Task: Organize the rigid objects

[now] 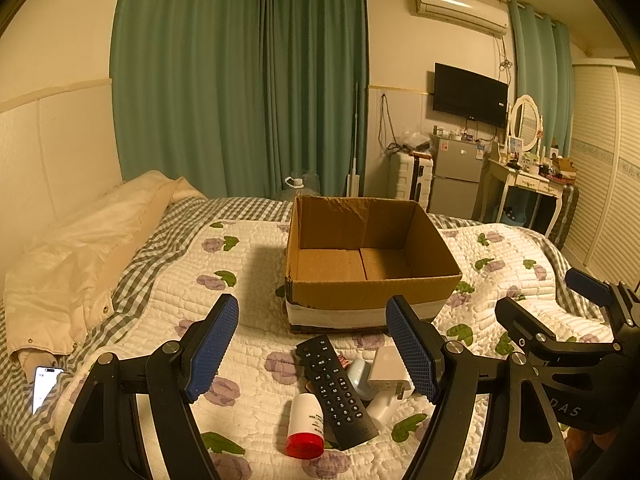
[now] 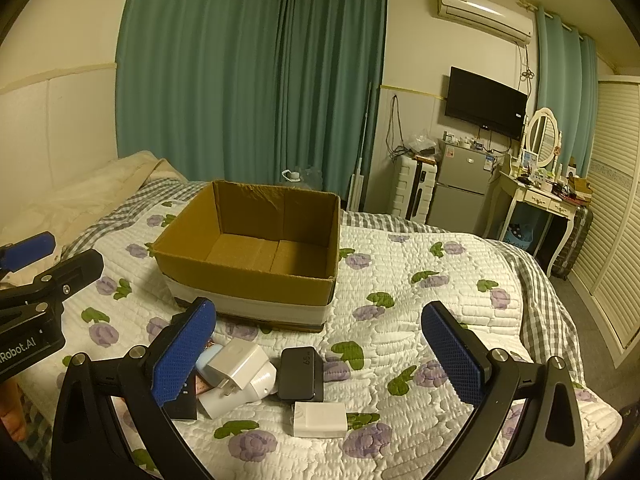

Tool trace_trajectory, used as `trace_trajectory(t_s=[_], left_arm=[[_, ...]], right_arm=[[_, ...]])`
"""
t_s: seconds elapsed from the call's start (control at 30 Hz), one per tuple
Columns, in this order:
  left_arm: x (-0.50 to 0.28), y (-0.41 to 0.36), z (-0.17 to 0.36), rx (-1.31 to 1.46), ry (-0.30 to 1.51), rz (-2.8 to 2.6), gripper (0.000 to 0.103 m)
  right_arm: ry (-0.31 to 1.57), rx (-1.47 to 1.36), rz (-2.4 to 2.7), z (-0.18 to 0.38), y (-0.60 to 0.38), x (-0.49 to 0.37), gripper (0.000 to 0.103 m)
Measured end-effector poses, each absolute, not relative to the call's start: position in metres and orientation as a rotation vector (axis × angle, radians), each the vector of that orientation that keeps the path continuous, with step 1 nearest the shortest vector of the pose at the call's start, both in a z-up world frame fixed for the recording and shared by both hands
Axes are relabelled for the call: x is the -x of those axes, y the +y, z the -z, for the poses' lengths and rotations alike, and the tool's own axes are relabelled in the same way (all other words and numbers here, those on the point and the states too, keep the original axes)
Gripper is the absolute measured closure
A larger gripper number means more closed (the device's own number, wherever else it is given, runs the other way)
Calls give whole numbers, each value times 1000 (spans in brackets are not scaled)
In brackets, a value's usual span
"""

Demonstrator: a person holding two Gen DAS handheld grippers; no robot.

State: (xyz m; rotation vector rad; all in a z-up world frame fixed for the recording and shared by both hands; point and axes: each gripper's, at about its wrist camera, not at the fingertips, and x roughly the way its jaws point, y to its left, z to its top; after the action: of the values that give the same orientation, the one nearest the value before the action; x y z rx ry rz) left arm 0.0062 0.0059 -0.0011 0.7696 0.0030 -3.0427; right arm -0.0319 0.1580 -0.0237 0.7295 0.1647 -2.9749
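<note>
- Left gripper (image 1: 312, 346) fingers spread wide, gripping nothing; hovering over the bed (image 1: 256, 248).
- Right gripper (image 2: 318, 350) fingers likewise released, nothing between them.
- Black remote (image 1: 335, 385) lying flat between the left fingers, just below and ahead of the tips; long axis running away from the fingers, tilted slightly left toward the cardboard box (image 1: 370, 258).
- Red-capped white bottle (image 1: 306, 426) on its side, touching the remote's left edge.
- White plug adapter (image 1: 390, 372) beside the right finger of the left gripper.
- Black charger (image 2: 301, 374) and flat white charger (image 2: 320, 419) between the right fingers, slightly left of centre.
- Box open, nothing inside, straight ahead beyond both piles.
- Likely first pick: remote, left gripper nearer, fingers closing across its narrow width.
</note>
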Motion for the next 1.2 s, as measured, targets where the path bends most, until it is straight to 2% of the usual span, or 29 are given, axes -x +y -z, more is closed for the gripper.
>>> trace_trajectory(t_s=[0.43,0.8,1.1,1.13,1.2], left_arm=[[-3,11,2,-792,-19,3024,24],[54,19,103,-1240,-124,2836,27],[46,-5,134,-1458,-118,2737,27],[47,-5,139,-1492,-107,2735,29],[48,-2,144,-1541,-88,2744,40]], right_arm=[[170,-754,2963,21,165,34,0],[177,-1006,2948,68,183,68,0],[160,-1100,2910,86,189,80,0],[160,-1103,2905,87,188,80,0],[166,-1109,2902,89,188,80,0]])
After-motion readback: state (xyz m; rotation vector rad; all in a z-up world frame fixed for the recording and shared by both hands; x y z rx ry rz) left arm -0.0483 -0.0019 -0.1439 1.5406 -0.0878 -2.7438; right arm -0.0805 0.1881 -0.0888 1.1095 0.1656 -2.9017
